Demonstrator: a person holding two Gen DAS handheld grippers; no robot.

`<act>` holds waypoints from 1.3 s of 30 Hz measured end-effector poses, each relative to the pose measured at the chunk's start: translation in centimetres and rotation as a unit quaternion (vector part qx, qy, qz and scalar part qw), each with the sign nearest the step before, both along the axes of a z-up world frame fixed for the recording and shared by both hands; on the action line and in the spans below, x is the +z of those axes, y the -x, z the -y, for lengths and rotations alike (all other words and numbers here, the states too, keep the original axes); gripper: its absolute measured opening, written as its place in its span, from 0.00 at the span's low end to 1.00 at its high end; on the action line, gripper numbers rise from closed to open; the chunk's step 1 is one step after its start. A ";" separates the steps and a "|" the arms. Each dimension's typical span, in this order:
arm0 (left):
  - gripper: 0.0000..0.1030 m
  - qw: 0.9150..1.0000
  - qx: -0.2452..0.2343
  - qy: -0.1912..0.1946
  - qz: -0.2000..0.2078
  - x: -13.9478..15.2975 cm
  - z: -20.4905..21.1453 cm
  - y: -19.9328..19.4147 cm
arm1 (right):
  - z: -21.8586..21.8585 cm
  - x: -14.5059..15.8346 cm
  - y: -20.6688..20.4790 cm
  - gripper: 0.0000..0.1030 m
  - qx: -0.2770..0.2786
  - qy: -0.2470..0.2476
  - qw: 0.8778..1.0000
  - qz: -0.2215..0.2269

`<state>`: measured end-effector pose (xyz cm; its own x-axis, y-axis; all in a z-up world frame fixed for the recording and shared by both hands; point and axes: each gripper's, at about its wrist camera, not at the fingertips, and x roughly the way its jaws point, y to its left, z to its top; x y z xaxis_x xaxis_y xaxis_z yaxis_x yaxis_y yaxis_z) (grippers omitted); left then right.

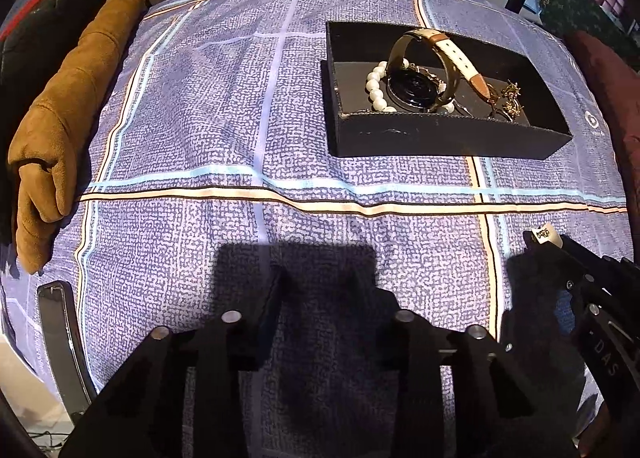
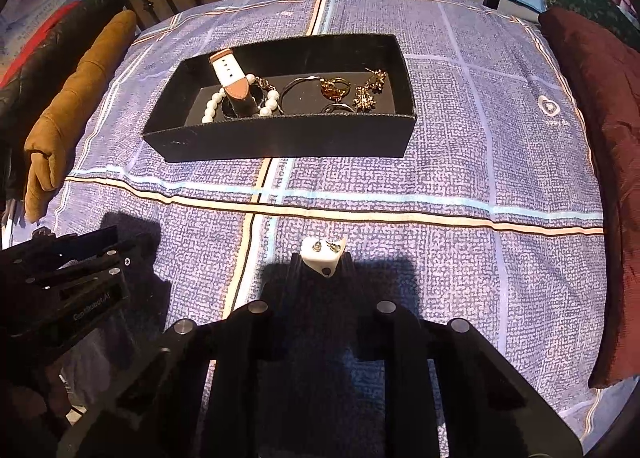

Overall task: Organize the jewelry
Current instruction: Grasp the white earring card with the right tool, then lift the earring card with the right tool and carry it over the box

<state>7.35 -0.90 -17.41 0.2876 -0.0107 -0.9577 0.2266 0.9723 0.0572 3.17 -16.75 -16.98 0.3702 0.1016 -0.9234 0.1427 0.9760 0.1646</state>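
Two black fingers of the right gripper (image 2: 323,258) are pinching a small white earring card (image 2: 323,254) carrying a pair of studs, a light, stiff piece that looks easy to hold by its edges but prone to slipping or shedding a stud, above the checked bedspread (image 2: 460,161). Beside it the left gripper (image 1: 316,278) is hanging spread and empty, "DAS" showing on the neighbouring tool. Beyond, the black box (image 2: 280,133) is holding a watch (image 2: 234,85), pearl bracelet (image 2: 212,105) and gold pieces (image 2: 370,91).
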 end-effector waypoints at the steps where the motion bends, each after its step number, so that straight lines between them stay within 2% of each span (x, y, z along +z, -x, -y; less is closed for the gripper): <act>1: 0.21 1.000 0.000 0.002 -0.004 0.1 0.0 -0.1 | 0.0 0.3 0.0 0.19 0.002 0.001 1.000 0.003; 2: 0.14 1.000 0.003 0.005 -0.007 0.3 -0.1 -0.1 | -0.1 0.5 0.1 0.19 0.004 0.002 1.000 0.006; 5: 0.08 1.000 0.011 0.018 -0.017 0.8 -0.3 -0.5 | 0.0 1.3 0.1 0.19 0.007 -0.001 1.000 0.014; 9: 0.08 0.999 0.026 0.034 -0.022 1.8 -0.5 -1.1 | 0.0 2.4 -0.1 0.19 0.008 0.000 1.000 0.025; 17: 0.08 0.999 0.015 0.033 0.004 3.8 0.5 -2.3 | 0.4 4.4 -0.7 0.19 0.007 0.001 0.999 0.049; 39: 0.08 0.998 -0.005 0.029 0.057 7.0 3.0 -4.1 | 1.5 7.3 -2.4 0.20 0.004 0.018 0.995 0.095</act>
